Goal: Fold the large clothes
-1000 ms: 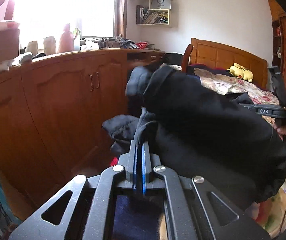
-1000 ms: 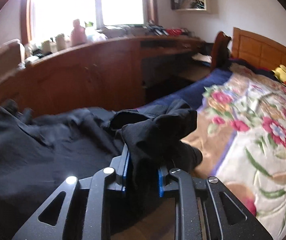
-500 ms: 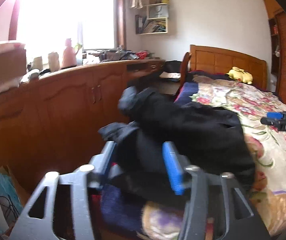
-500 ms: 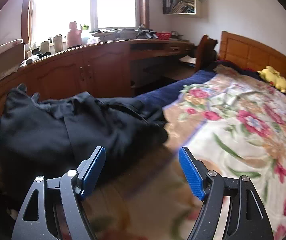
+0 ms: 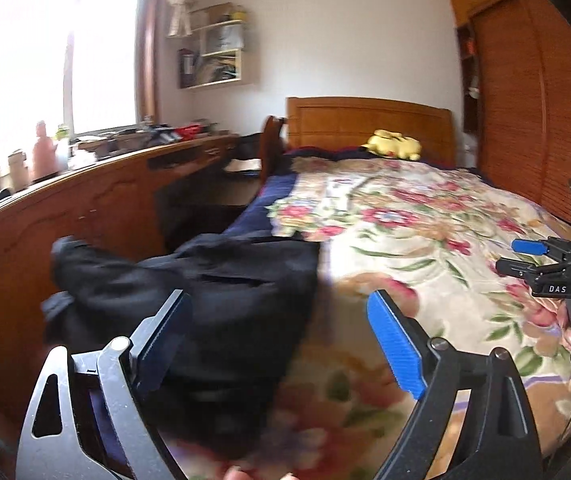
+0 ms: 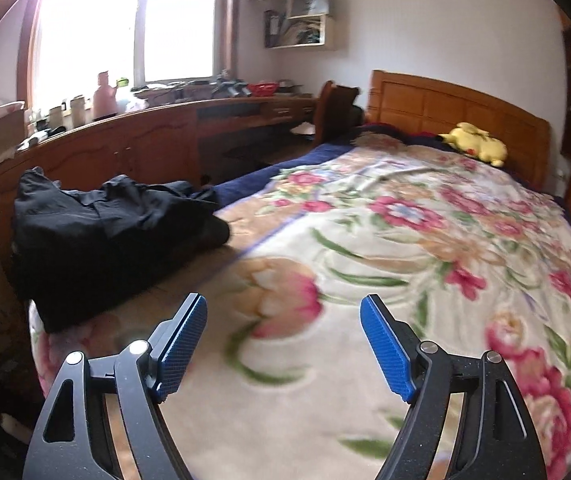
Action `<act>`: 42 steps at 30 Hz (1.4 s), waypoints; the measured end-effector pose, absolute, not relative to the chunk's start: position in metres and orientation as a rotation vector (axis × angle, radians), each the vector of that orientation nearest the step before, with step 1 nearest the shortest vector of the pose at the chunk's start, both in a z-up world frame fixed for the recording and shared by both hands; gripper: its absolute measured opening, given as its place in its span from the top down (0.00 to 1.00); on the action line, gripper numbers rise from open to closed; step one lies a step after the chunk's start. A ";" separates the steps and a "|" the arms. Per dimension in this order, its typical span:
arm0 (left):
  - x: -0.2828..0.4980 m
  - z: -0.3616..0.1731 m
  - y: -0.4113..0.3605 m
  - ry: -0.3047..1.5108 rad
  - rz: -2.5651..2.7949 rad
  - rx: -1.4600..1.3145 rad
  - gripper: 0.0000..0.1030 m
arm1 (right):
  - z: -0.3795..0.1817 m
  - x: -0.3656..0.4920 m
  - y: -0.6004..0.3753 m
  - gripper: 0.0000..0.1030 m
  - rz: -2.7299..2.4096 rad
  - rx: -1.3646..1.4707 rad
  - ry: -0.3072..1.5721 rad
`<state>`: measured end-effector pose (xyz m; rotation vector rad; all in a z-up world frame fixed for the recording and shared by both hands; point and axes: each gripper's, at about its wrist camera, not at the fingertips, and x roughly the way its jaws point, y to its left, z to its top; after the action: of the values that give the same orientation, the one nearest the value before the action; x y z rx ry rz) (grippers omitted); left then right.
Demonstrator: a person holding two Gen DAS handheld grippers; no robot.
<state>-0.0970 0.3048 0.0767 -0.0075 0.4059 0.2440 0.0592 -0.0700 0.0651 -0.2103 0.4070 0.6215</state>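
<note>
The left gripper (image 5: pixel 281 340) hangs over the near left corner of the bed (image 5: pixel 425 216), its jaws opening wide; its left finger (image 5: pixel 165 336) overlaps the near part of the black garment (image 5: pixel 189 292) in the picture, but the pads do not press on it. The right gripper (image 6: pixel 283 344) is over the flowered blanket (image 6: pixel 405 248), jaws opening too, with nothing between them. The garment (image 6: pixel 105 236) lies released in a rumpled heap at the bed's near left corner, along the left edge, its far end draped toward the wooden cabinet (image 6: pixel 133 148). Further on, the blanket runs bare to the headboard (image 6: pixel 445 104), where a yellow plush (image 6: pixel 477 144) rests.
</note>
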 end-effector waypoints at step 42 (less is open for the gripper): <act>0.037 0.026 0.014 0.410 -0.088 0.045 0.01 | 0.027 -0.024 -0.247 0.22 0.197 -0.030 0.247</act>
<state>0.0365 0.0138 0.0256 0.0453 0.4105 -0.0879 -0.0238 -0.2470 0.0271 -0.0298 0.2472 0.1967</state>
